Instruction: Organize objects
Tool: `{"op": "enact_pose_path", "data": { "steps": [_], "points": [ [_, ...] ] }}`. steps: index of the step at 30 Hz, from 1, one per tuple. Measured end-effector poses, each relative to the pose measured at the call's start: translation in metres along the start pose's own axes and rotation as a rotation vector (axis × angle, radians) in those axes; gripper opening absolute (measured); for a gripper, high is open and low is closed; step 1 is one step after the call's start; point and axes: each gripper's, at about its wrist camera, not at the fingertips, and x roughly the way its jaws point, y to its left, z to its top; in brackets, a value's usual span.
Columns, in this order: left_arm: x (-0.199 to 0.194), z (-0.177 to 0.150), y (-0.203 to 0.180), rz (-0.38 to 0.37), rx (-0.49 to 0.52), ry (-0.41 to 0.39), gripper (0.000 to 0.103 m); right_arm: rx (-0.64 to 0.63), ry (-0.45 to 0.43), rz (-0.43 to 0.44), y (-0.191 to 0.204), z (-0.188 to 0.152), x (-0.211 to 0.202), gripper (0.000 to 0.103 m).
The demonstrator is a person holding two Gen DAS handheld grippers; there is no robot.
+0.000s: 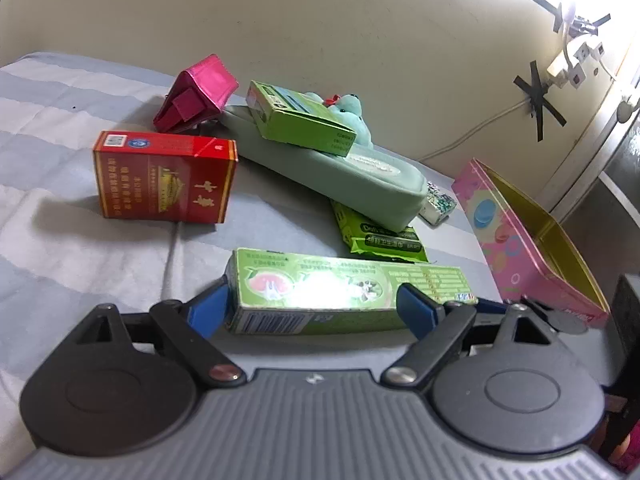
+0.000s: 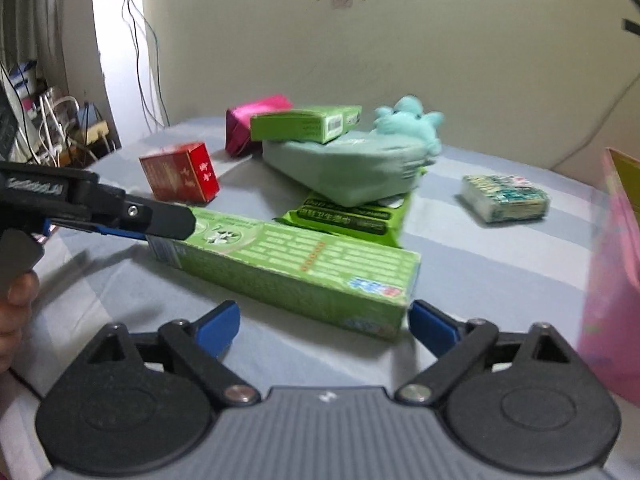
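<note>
A long green toothpaste box (image 1: pixel 320 288) (image 2: pixel 296 268) lies flat on the striped sheet (image 1: pixel 60 220). My left gripper (image 1: pixel 312 308) (image 2: pixel 176 224) is open over the box's left half. One blue fingertip is at the box's end and the other is in front of its long side. Neither pad presses on it. My right gripper (image 2: pixel 326 326) is wide open at the box's other end, whose corner sits just inside the right finger (image 2: pixel 432 326). An open pink tin (image 1: pixel 516 236) (image 2: pixel 612 280) with a gold inside stands at the right.
Behind the box, a mint pencil case (image 1: pixel 332 176) leans on a green wipes pack (image 1: pixel 376 236) and carries a small green box (image 1: pixel 300 118) and a teal plush (image 1: pixel 352 108). A red carton (image 1: pixel 164 178), a magenta pouch (image 1: pixel 200 92) and a tissue pack (image 2: pixel 504 194) lie around.
</note>
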Motion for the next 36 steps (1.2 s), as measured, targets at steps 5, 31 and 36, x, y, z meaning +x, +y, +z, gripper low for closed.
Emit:
{"op": "enact_pose_path", "data": {
  "steps": [5, 31, 36],
  "points": [
    [0.003, -0.002, -0.002, 0.011, 0.022, -0.012, 0.091, -0.013, -0.008, -0.043, 0.003, 0.002, 0.011, 0.097],
    [-0.008, -0.032, -0.026, -0.083, 0.097, 0.112, 0.077, -0.06, -0.014, -0.052, 0.0, -0.051, -0.053, 0.094],
    [-0.012, -0.011, -0.062, -0.067, 0.196, 0.061, 0.077, -0.006, -0.124, -0.11, -0.019, -0.041, -0.076, 0.08]
  ]
}}
